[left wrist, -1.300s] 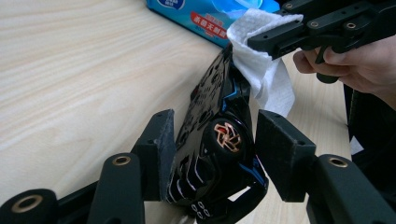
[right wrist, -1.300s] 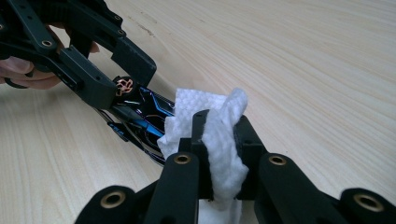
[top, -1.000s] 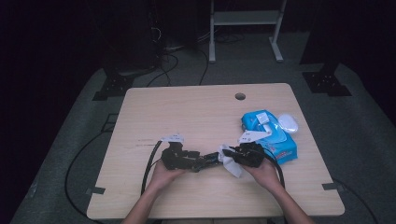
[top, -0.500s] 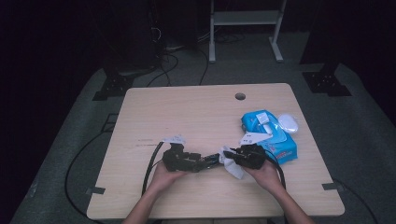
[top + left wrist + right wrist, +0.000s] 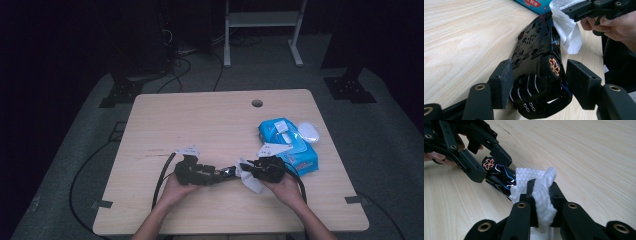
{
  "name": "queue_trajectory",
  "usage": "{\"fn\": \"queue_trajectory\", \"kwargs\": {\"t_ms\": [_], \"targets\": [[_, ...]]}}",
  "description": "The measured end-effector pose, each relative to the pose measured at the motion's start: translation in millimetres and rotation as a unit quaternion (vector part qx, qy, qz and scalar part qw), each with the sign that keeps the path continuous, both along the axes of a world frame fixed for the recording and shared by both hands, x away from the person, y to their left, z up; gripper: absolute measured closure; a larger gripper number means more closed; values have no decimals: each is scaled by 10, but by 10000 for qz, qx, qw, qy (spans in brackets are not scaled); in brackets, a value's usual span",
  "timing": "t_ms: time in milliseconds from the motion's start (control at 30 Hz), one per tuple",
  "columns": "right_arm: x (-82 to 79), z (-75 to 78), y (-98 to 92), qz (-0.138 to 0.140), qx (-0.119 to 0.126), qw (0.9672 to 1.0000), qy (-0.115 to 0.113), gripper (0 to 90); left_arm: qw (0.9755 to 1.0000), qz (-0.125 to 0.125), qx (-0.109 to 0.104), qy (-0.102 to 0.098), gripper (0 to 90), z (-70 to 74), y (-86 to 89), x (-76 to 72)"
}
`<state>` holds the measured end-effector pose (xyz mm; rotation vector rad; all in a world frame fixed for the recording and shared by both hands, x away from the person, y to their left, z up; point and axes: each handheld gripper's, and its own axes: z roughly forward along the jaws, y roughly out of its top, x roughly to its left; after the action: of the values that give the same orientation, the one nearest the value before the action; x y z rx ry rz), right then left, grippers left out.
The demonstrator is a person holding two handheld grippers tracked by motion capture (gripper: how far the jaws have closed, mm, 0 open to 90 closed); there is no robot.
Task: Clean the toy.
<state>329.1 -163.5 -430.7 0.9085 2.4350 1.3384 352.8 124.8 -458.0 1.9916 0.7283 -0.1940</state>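
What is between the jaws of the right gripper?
A white wipe is pinched between the jaws of the right gripper. Its free end lies against the black toy car. The wipe covers the car's front, so that part cannot be seen.

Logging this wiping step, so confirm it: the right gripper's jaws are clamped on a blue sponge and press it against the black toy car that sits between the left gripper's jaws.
One thing is wrong: it is not a blue sponge but a white wet wipe. The right gripper view shows the right gripper clamped on it, against the black toy car between the left gripper jaws.
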Motion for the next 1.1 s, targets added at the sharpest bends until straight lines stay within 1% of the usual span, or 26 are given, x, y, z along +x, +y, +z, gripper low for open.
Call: {"fn": "queue_trajectory", "kwargs": {"t_ms": [267, 500, 600, 633, 667, 733, 800, 833, 1000, 1033, 1100], "targets": [[-39, -10, -22, 32, -19, 10000, -6, 814, 10000, -36, 83, -30, 349, -6, -27, -23], [-64, -15, -32, 43, -23, 10000, 28, 814, 9997, -57, 160, -174, 339, 2, -49, -49], [-70, -16, -34, 53, -32, 10000, 50, 814, 9993, -53, 294, -224, 316, 0, -63, -59], [-76, -30, -28, 67, -86, 9999, 64, 814, 9990, -61, 357, -251, 303, -5, -71, -63], [-81, -38, -26, 55, -90, 9999, 43, 814, 9986, -37, 404, -346, 304, 5, -74, -73], [-83, -44, -24, 55, -102, 9999, 39, 814, 9985, -16, 404, -359, 307, 8, -73, -74], [-80, -59, -19, 66, -113, 9999, 87, 813, 9980, -3, 436, -448, 309, 12, -67, -77], [-80, -59, -19, 66, -113, 9999, 87, 813, 9980, -3, 436, -448, 309, 12, -67, -77], [-85, -73, -14, 68, -148, 9998, 107, 814, 9960, -10, 572, -687, 309, 20, -92, -111], [-85, -73, -14, 68, -148, 9998, 107, 814, 9960, -10, 572, -687, 309, 20, -92, -111], [-89, -80, -19, 68, -156, 9998, 122, 813, 9950, -13, 621, -777, 309, 23, -105, -128]]}}
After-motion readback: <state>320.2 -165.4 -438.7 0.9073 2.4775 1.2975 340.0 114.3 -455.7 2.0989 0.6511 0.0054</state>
